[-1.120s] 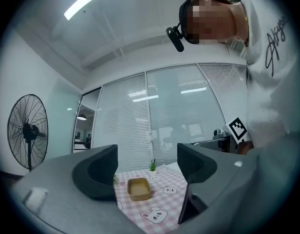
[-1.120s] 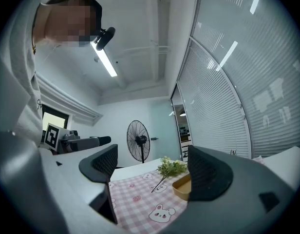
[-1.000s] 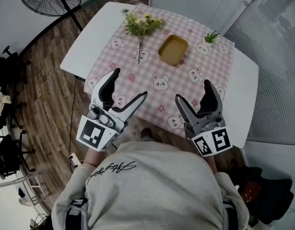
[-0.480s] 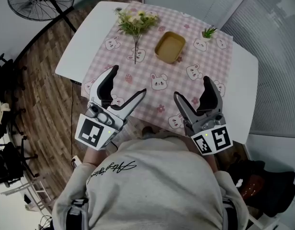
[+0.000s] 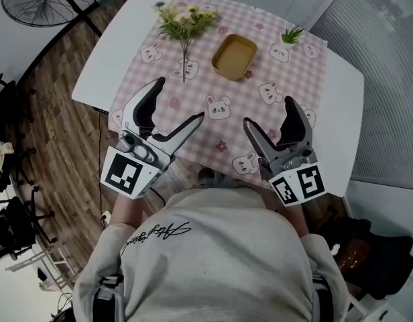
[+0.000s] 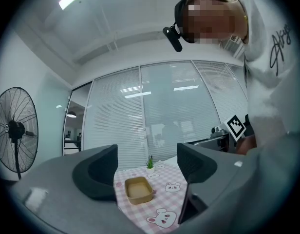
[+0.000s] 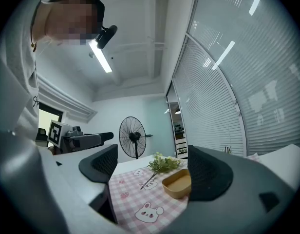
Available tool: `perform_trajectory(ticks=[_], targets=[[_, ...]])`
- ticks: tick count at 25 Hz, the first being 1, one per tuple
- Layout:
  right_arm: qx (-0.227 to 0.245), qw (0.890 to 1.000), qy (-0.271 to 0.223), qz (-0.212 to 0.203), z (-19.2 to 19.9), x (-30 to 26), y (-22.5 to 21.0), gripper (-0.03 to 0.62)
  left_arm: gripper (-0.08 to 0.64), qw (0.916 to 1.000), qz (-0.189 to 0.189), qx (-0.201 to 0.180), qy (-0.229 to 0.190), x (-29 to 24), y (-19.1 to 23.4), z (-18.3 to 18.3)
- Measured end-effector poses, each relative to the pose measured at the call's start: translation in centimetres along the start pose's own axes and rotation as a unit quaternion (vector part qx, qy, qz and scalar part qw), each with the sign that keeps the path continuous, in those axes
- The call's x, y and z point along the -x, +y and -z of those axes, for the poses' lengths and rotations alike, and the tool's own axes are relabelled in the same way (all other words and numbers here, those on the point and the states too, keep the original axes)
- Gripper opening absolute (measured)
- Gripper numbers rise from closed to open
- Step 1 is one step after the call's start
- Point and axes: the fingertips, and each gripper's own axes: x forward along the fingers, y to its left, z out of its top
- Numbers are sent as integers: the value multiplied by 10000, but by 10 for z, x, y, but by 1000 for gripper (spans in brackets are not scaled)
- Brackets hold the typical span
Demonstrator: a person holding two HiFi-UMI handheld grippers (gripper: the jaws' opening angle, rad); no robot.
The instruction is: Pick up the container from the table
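table: white rectangular table [image 5: 106, 52] under a pink checked cloth with bunny prints [image 5: 240, 92]. approach step, nothing grasped yet. left gripper [image 5: 180, 99] and right gripper [image 5: 268, 111] hover over the near edge, close to the person's chest, pointing forward, jaws spread wide, empty. shallow tan rectangular container [image 5: 234, 56] sits on the cloth's far half, well apart from both. next move, i'd judge: reach forward and down, straddle one rim wall, close.
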Motion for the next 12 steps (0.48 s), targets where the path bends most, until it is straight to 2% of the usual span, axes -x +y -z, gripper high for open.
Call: perform_trajectory(ticks=[12], targets=[[302,9972,682,-22,42,-30,-37,437,370,9975,457,-22,537,-51,14,53]])
